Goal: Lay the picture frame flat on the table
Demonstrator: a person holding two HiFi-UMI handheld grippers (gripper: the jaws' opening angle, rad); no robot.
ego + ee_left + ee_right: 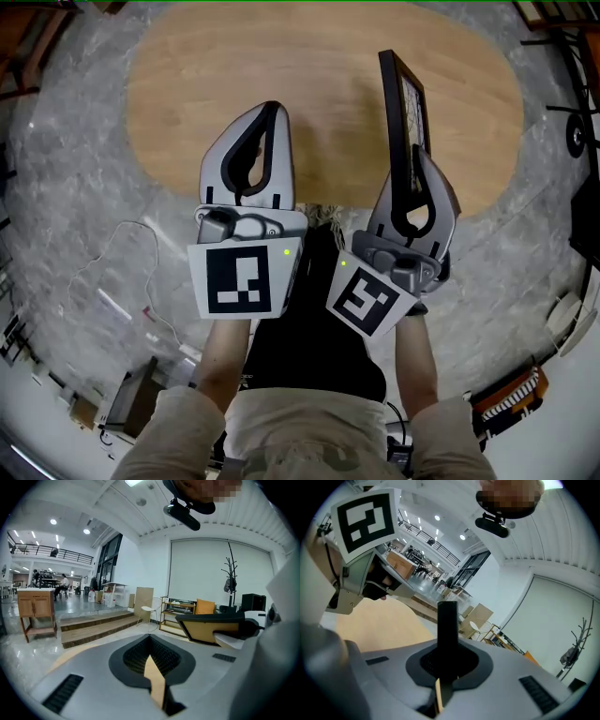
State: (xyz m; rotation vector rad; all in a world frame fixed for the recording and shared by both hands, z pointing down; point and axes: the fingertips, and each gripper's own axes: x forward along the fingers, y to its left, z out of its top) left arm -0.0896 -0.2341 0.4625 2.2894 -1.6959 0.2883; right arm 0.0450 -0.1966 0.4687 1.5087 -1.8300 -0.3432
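Note:
A black picture frame stands on edge over the right side of the oval wooden table, its face turned right. My right gripper is shut on the frame's near edge; in the right gripper view the black frame edge rises straight up between the jaws. My left gripper hovers over the table's near edge, left of the frame, shut with nothing in it. From the left gripper view the frame shows at the right, dark-rimmed with a tan panel.
The table's near edge lies just under both grippers. Thin cables trail over the marble floor at the left, and dark furniture stands at the right. The person's legs are directly below.

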